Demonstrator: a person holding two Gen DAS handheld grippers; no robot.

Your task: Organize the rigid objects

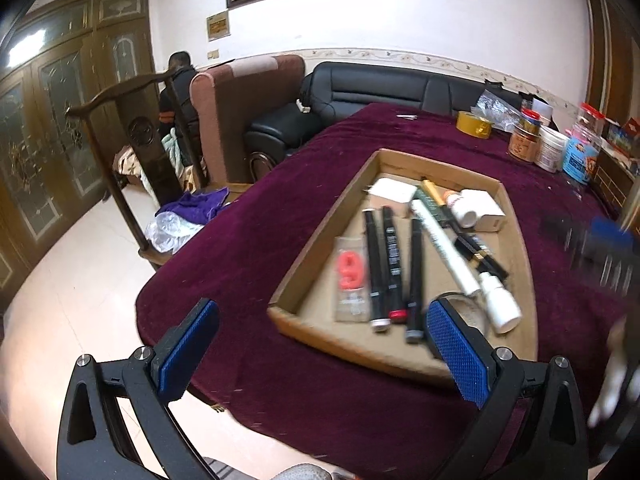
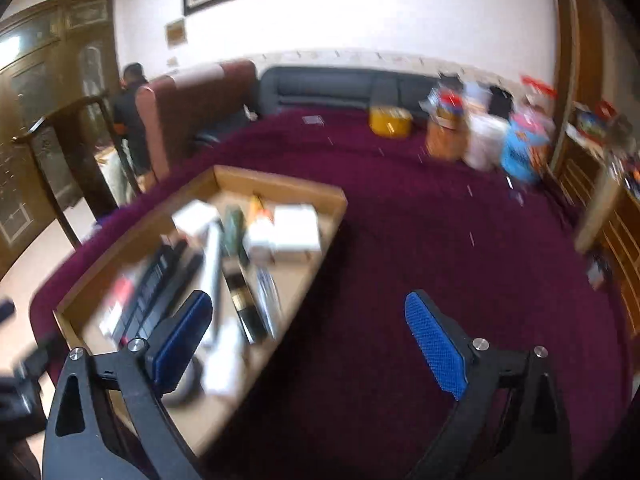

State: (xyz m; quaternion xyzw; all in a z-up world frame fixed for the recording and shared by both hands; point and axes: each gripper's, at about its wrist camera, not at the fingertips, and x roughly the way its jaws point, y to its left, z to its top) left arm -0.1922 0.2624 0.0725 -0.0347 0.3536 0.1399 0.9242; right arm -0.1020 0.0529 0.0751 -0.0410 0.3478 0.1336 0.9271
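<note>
Lying side by side in the tray (image 1: 294, 276), the pens (image 1: 390, 268) and tubes looked already gathered; both the left gripper (image 1: 320, 344) and right gripper (image 2: 308, 340) gaped wide, empty, above it.
</note>
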